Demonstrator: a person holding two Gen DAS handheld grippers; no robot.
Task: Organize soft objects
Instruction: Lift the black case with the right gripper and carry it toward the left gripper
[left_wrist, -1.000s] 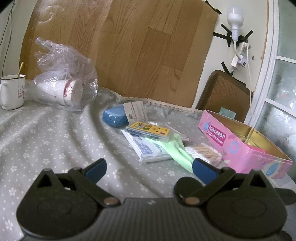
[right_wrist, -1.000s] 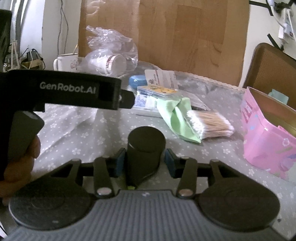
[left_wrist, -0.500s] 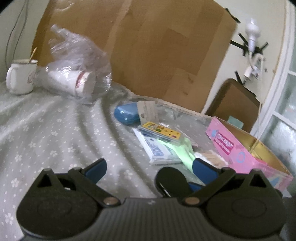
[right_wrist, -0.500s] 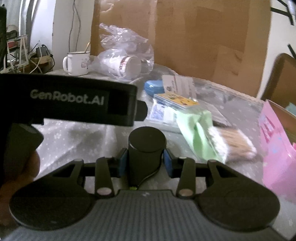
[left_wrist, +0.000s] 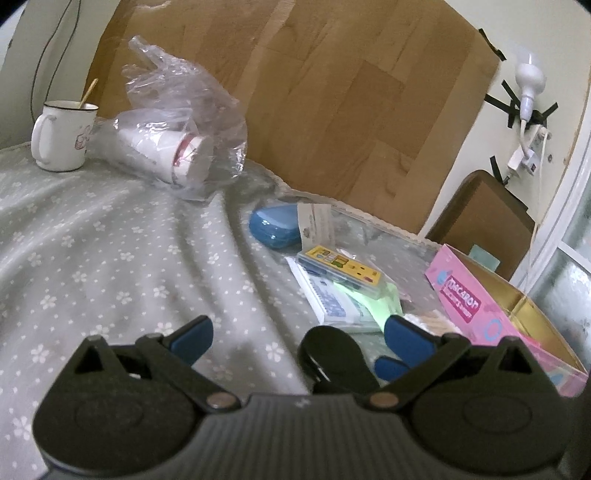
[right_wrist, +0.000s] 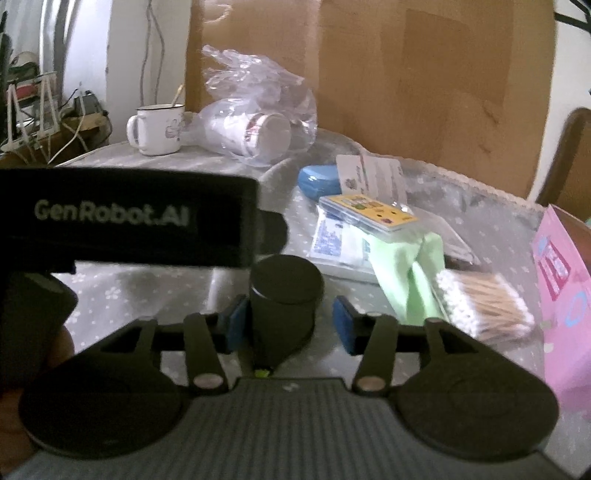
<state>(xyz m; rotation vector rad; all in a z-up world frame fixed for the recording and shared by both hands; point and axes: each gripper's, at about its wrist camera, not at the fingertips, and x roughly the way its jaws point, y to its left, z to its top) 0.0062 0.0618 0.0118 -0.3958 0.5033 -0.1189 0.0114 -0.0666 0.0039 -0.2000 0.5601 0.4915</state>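
Observation:
A green cloth (right_wrist: 413, 269) lies under a yellow card case (right_wrist: 365, 212) on a white packet (right_wrist: 332, 243), with a pack of cotton swabs (right_wrist: 484, 306) to its right. The cloth also shows in the left wrist view (left_wrist: 380, 299). My left gripper (left_wrist: 299, 332) is open and empty above the tablecloth. My right gripper (right_wrist: 284, 317) holds a black cylindrical container (right_wrist: 284, 295) between its pads; the left pad touches it, and a gap shows at the right pad. The container's top (left_wrist: 328, 350) shows in the left wrist view.
An open pink macaron tin (left_wrist: 509, 314) stands at the right. A blue case (left_wrist: 273, 229), a plastic bag of paper cups (left_wrist: 177, 147) and a white mug (left_wrist: 62, 136) sit further back. The other gripper's body (right_wrist: 129, 218) crosses the right wrist view. A wood panel stands behind.
The left gripper rose and swung so the items sit more to its right. The right gripper with the black container came closer to the pile, and its right pad has drawn slightly off the container.

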